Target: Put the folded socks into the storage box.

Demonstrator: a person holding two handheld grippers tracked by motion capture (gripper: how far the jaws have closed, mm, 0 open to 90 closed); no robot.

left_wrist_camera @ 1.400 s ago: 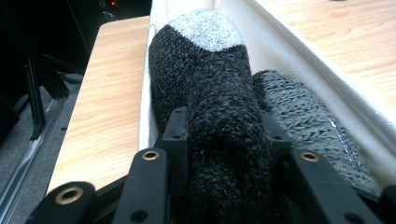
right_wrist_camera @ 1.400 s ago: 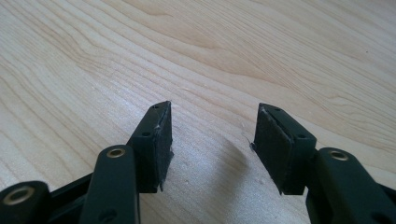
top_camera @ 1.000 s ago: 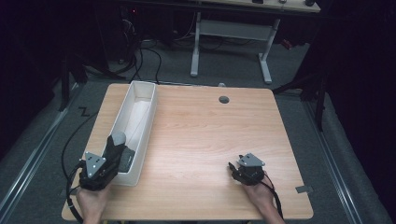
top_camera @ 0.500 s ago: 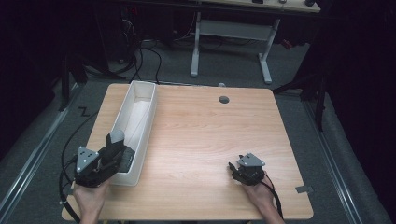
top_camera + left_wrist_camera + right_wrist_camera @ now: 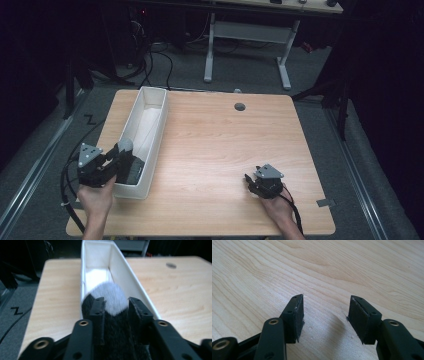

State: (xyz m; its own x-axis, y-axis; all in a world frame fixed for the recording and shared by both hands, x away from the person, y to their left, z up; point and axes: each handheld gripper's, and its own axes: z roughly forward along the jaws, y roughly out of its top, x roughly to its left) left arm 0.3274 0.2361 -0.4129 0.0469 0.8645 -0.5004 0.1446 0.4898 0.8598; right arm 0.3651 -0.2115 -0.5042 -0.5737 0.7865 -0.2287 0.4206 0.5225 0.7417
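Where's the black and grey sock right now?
The sock is clamped in the left gripper at the table's front-left, held over the near end of the long white bin.

A light wooden table [image 5: 220, 145] with rounded corners and a round cable hole [image 5: 240, 106] near its far edge stands on grey carpet [image 5: 345, 165]. Beyond it, a white metal desk frame [image 5: 247, 35] with T-shaped feet stands on the floor, and black cables [image 5: 150, 65] trail across the carpet to its left. A black Z-shaped mark [image 5: 90, 119] lies on the floor left of the table. The surrounding room is dark.
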